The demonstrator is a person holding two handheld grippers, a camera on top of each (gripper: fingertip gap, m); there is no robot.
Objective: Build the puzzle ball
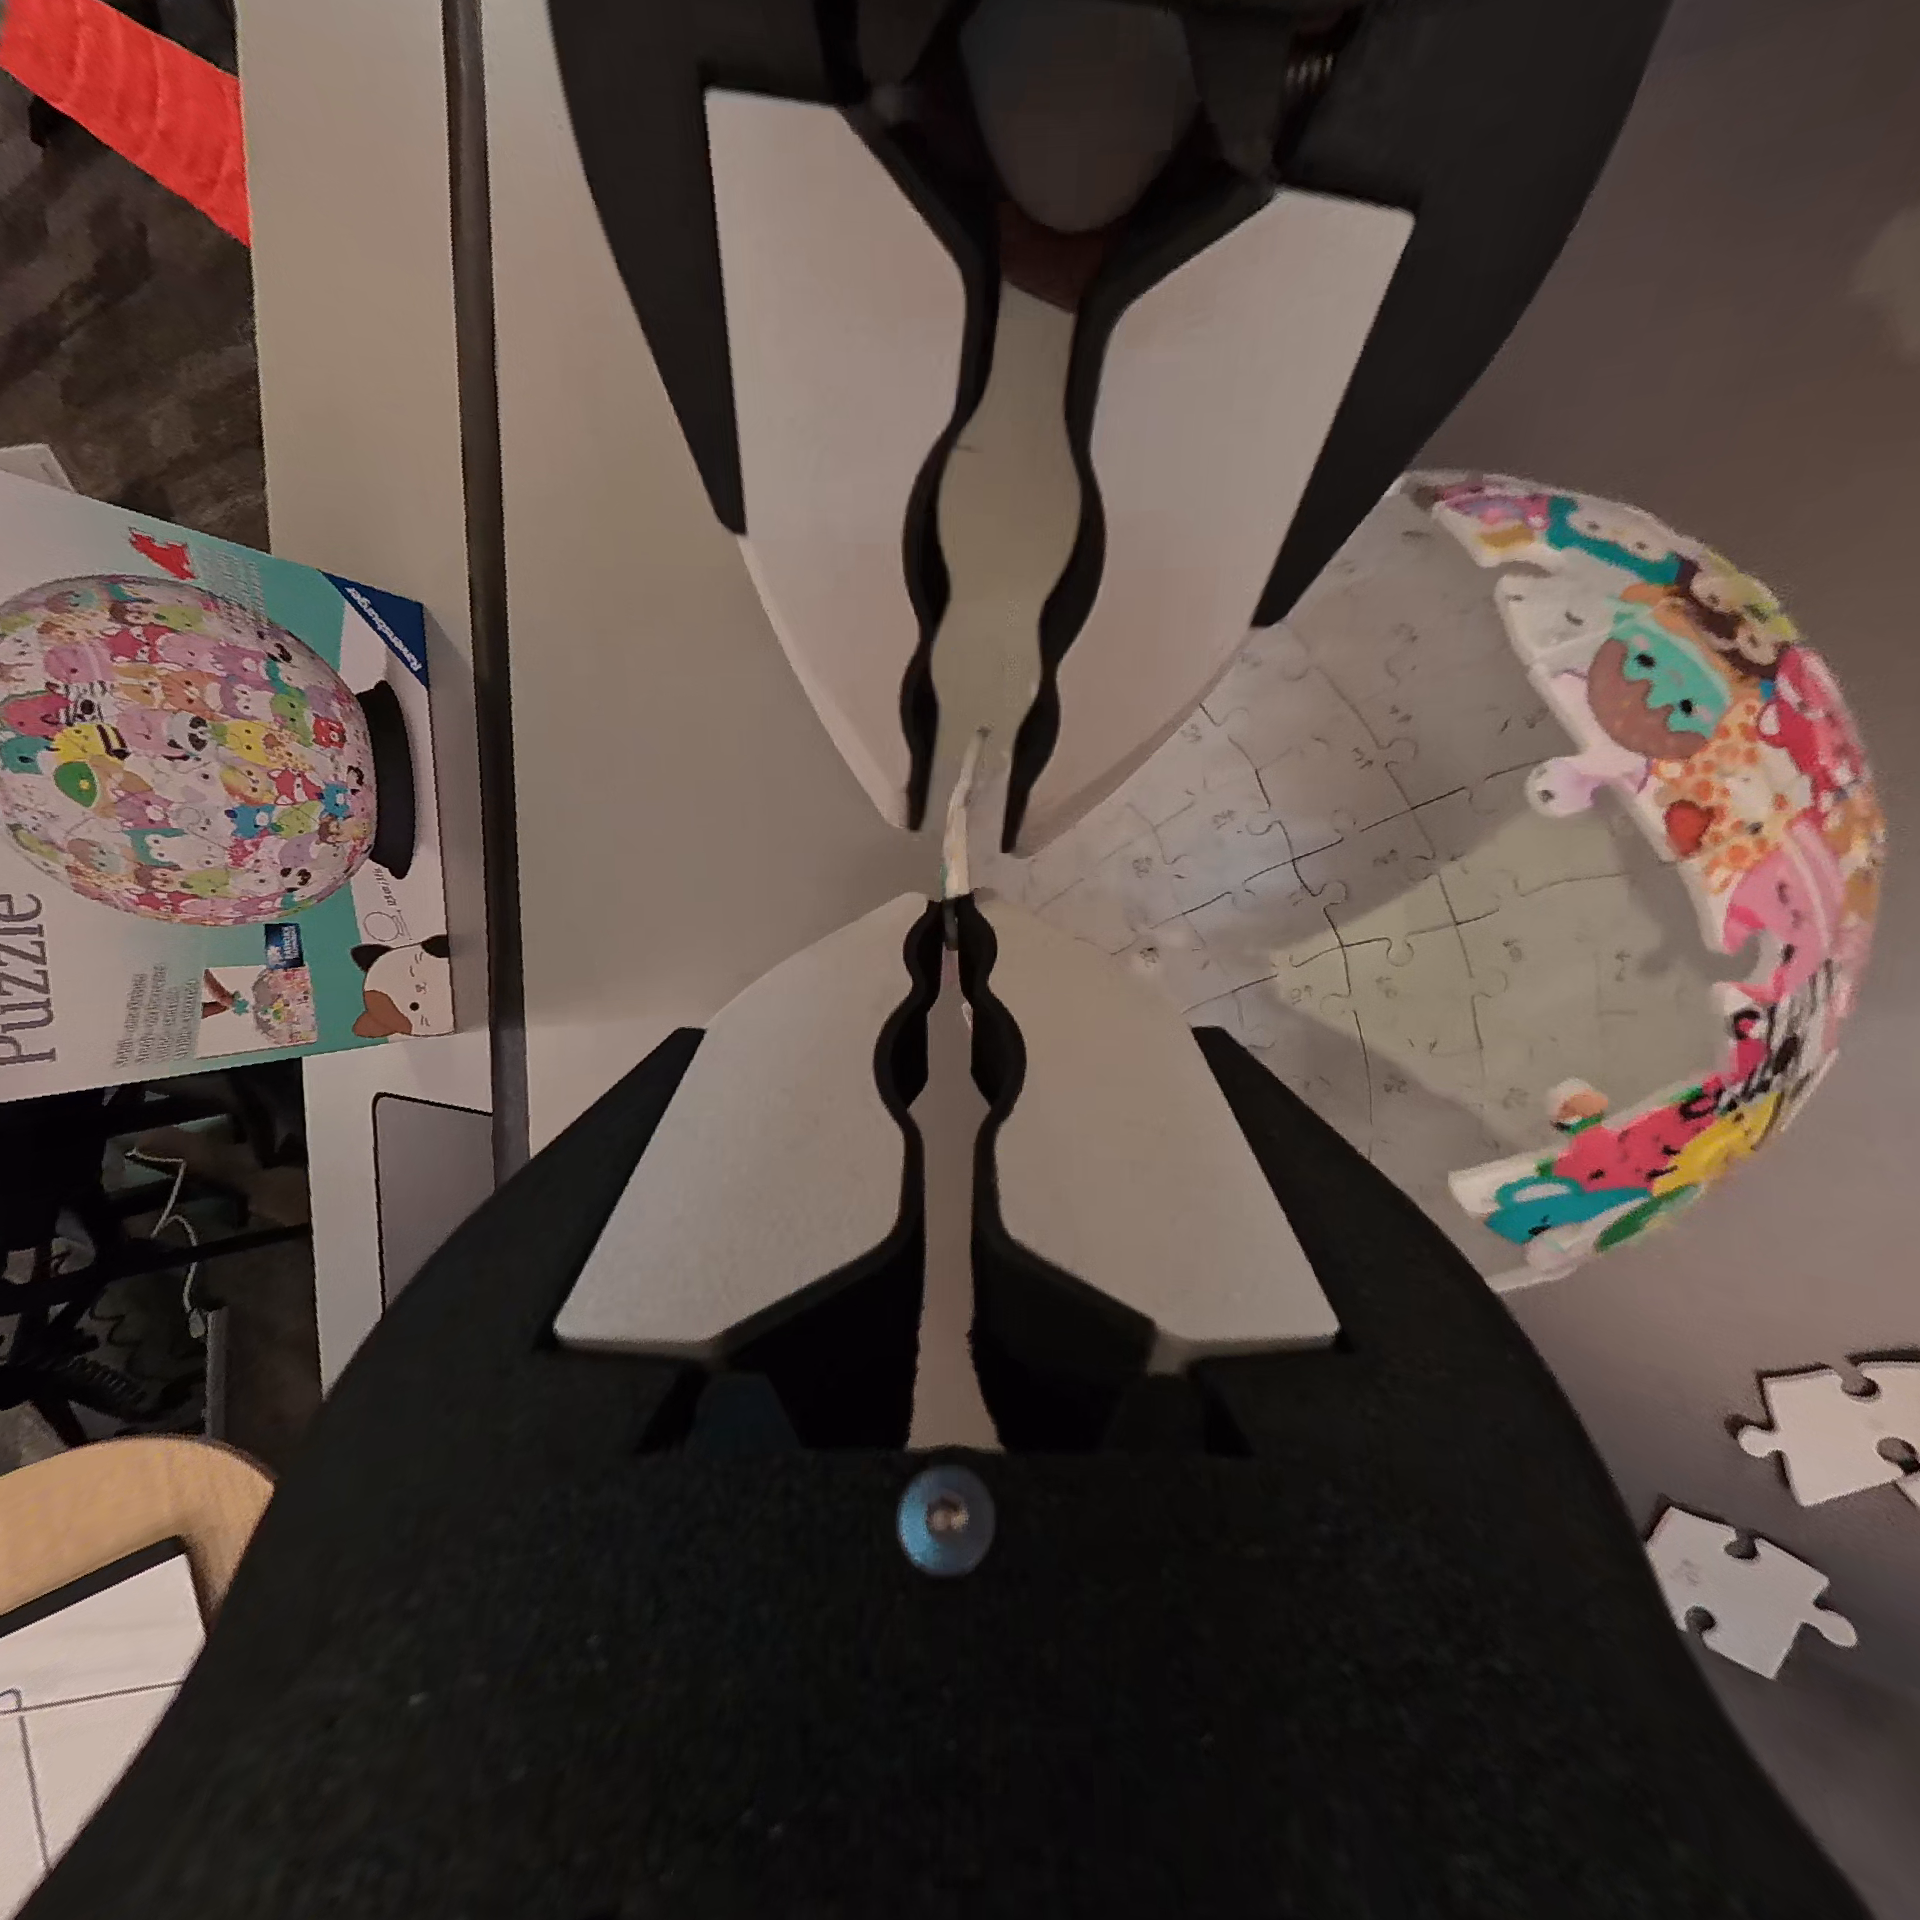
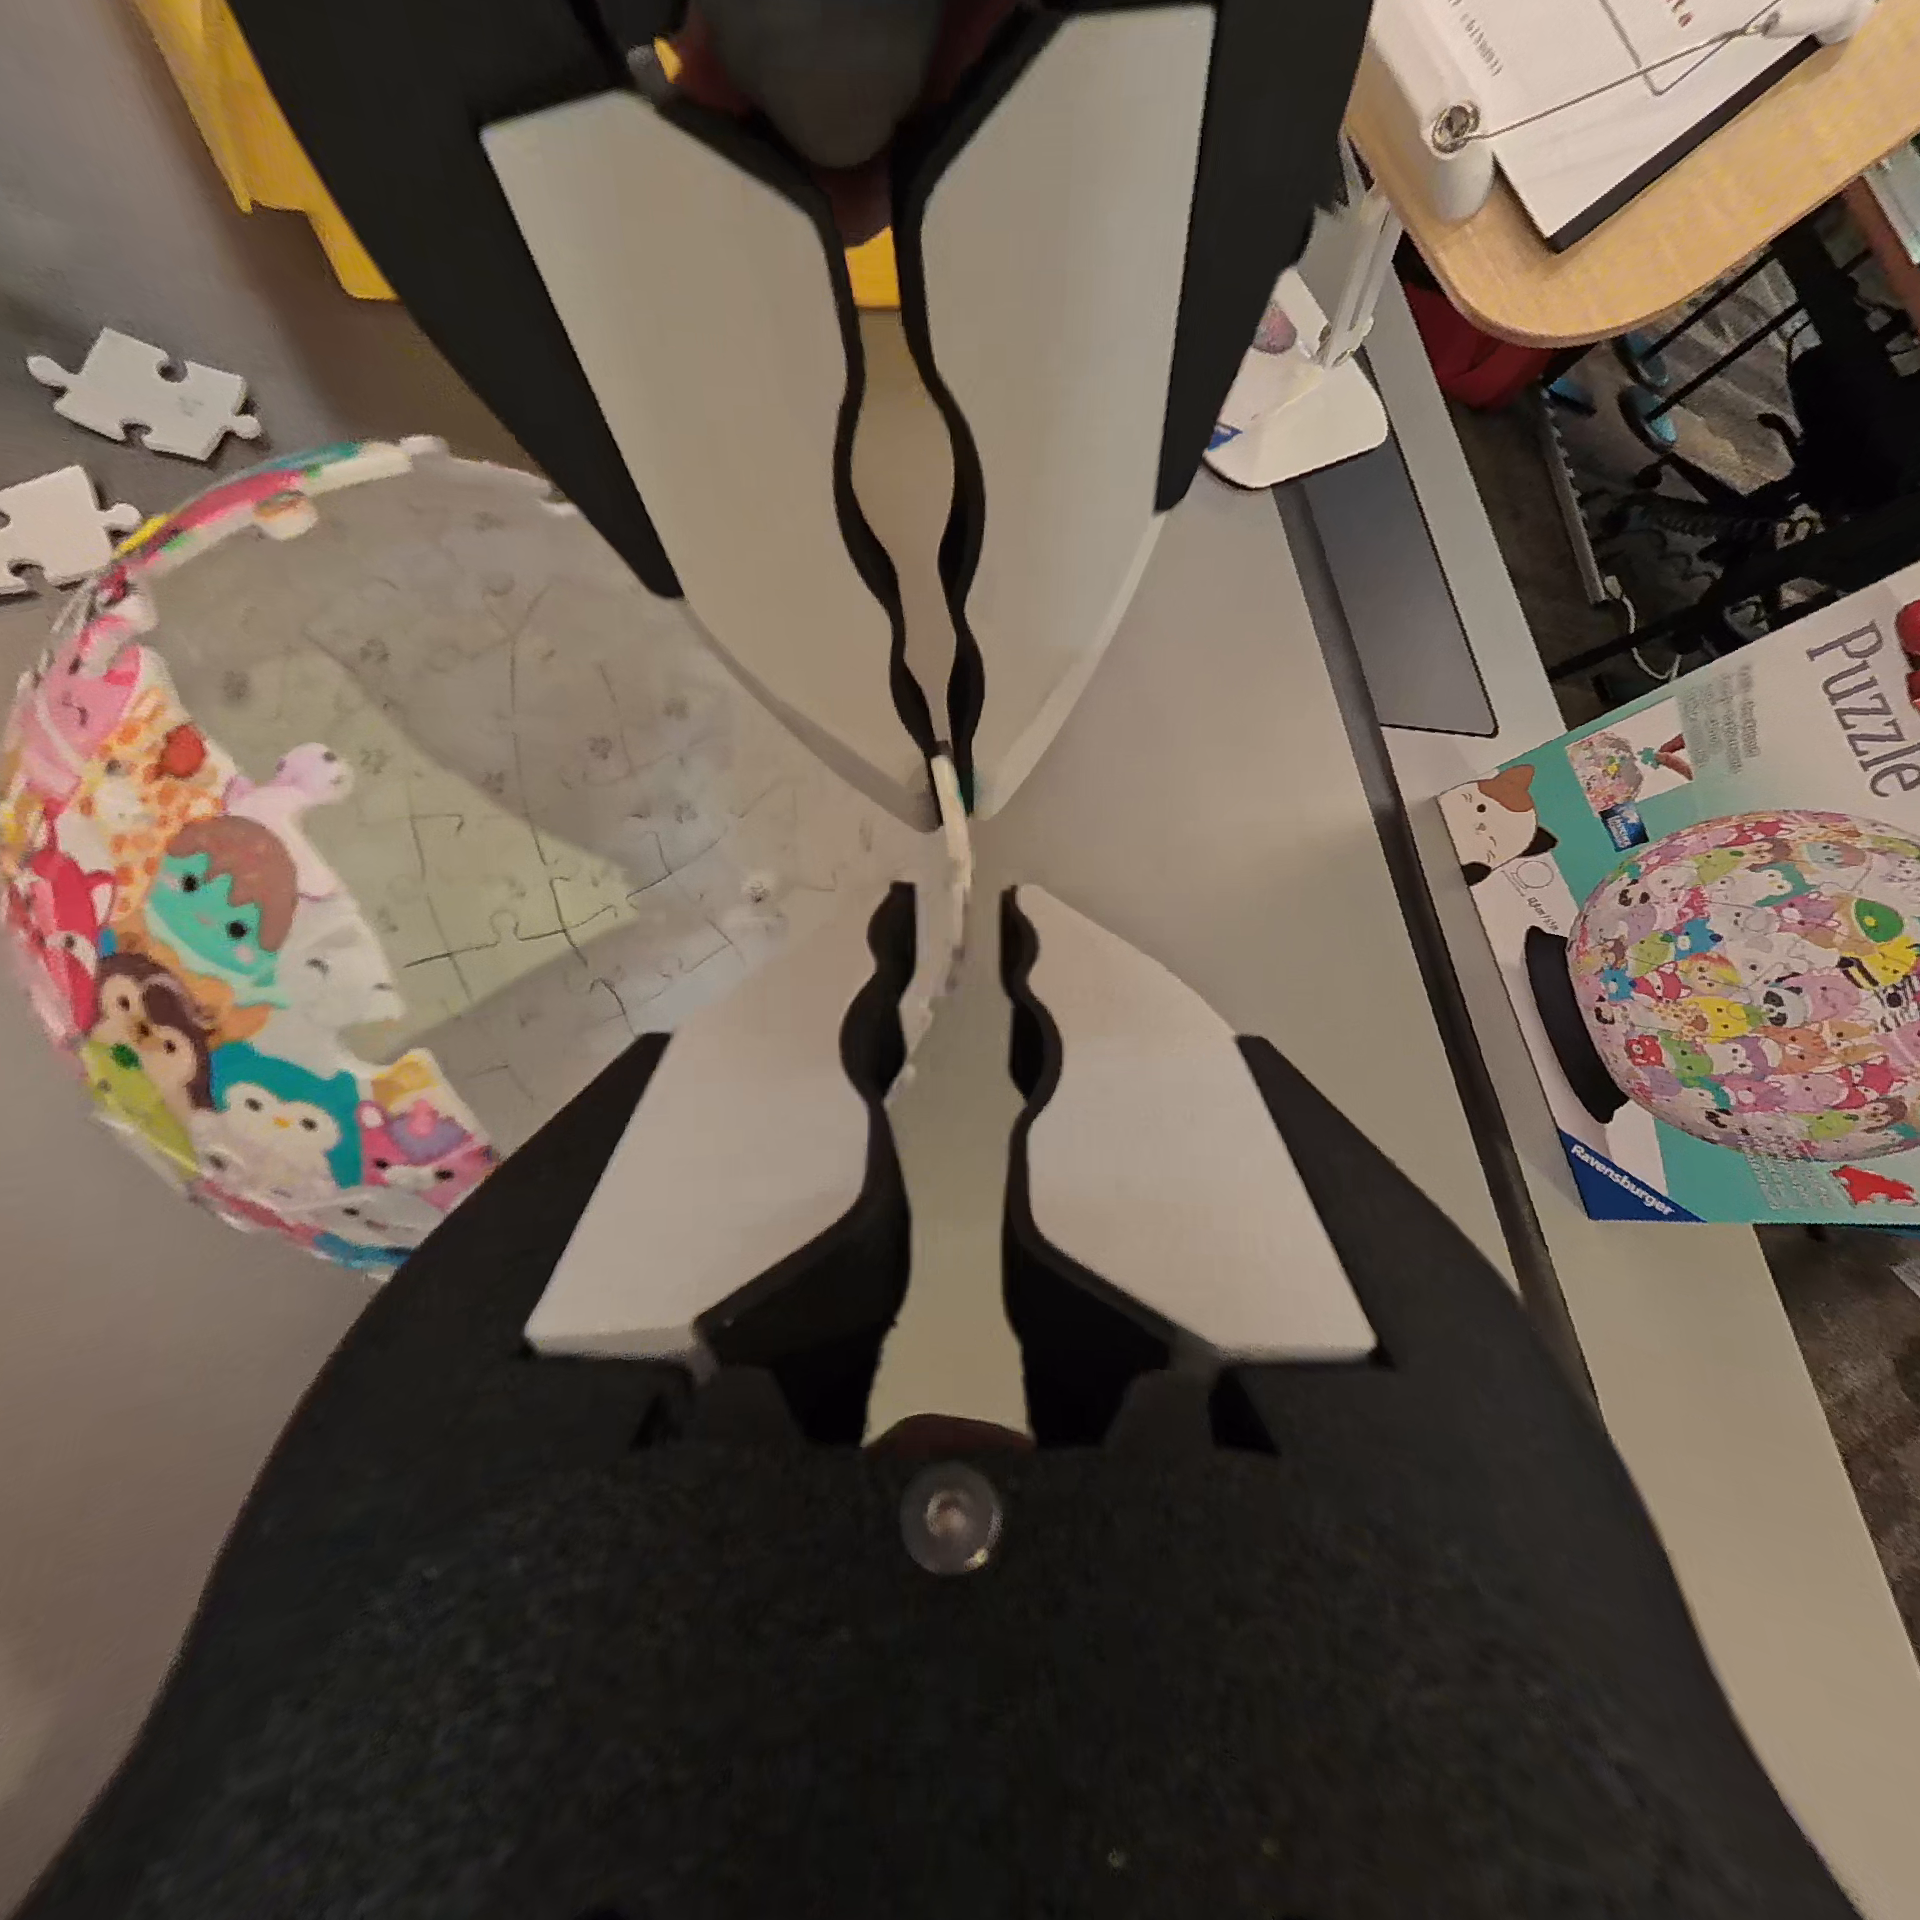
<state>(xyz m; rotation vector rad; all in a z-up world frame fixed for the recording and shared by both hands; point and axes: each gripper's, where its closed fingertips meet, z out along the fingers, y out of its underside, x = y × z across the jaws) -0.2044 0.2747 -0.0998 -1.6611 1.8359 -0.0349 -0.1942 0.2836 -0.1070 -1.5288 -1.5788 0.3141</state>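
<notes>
The half-built puzzle ball [image 1: 1455,935] is an open shell, white inside and with bright cartoon animals outside; it also shows in the right wrist view [image 2: 416,779]. Both grippers meet nose to nose at its near rim, seen edge-on. My left gripper [image 1: 951,920] is shut on the rim; it shows at the top of the right wrist view [image 2: 948,795]. My right gripper [image 2: 956,899] is narrowly open, its fingers straddling the same rim edge, which lies against its left finger. It comes in from the top of the left wrist view [image 1: 964,831].
Loose white-backed pieces [image 1: 1829,1434] [image 2: 145,395] lie on the grey table beyond the ball. The puzzle box [image 1: 208,790] [image 2: 1714,935] lies at the table's edge. A white stand [image 2: 1299,416] and a yellow object [image 2: 291,156] stand farther back. A wooden desk [image 2: 1621,249] lies beyond. The grippers are tip to tip, or close to it.
</notes>
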